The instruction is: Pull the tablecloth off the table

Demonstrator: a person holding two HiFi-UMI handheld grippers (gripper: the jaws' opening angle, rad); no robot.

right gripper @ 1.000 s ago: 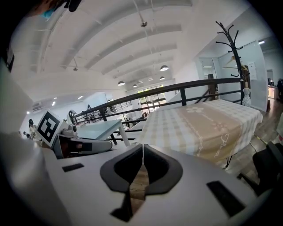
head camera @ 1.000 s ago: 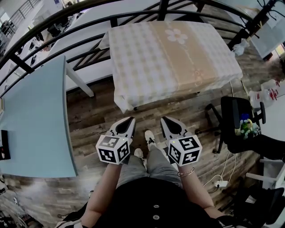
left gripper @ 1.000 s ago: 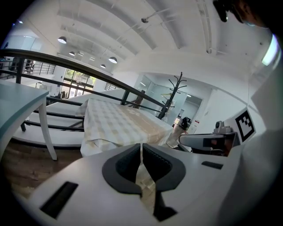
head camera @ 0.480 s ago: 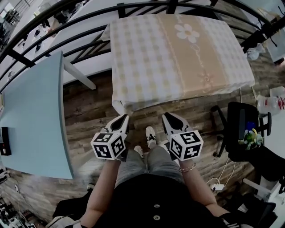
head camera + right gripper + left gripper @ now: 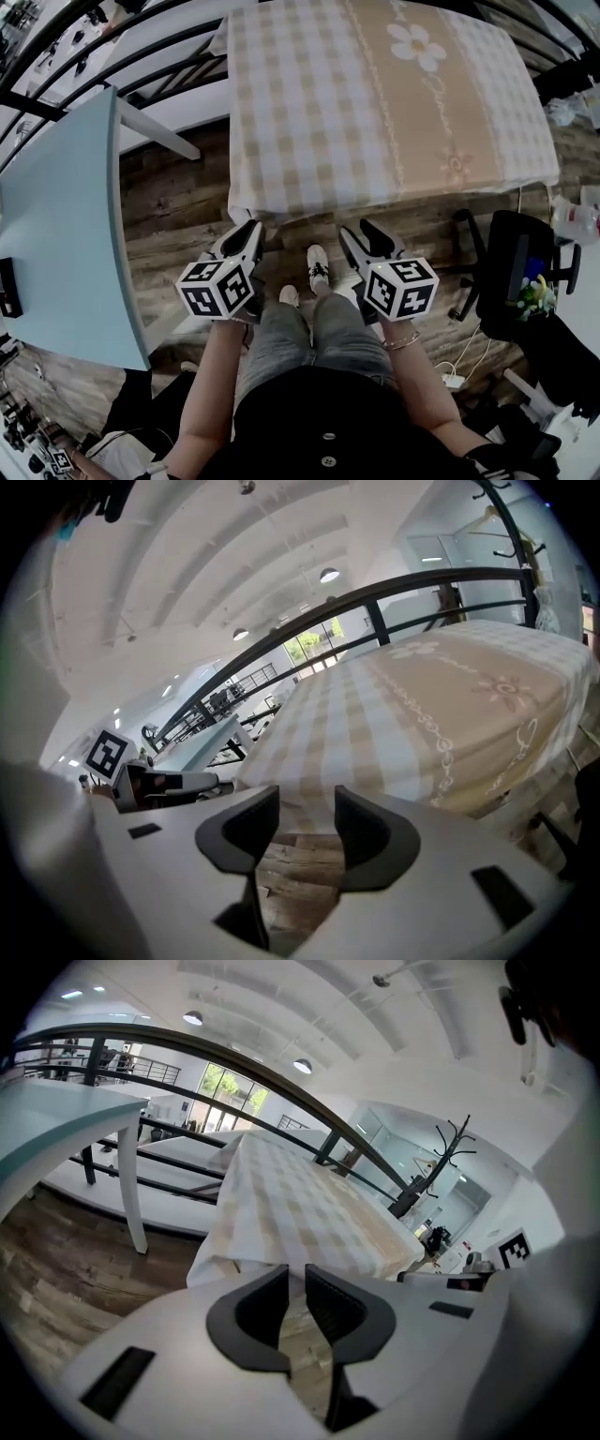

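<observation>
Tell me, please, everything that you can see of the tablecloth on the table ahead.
The tablecloth looks like thin fabric, checked in cream and pale tan, with a wide beige band right of centre bearing a white flower and smaller motifs. It lies spread flat with nothing on it; its near edge hangs down and bunches into a fold at the near left corner.

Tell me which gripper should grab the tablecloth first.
Probably the right gripper: its fingers have just been opening, stand apart with nothing between them, and face the near hem of the tablecloth. The left gripper, by the near corner, is shut.
</observation>
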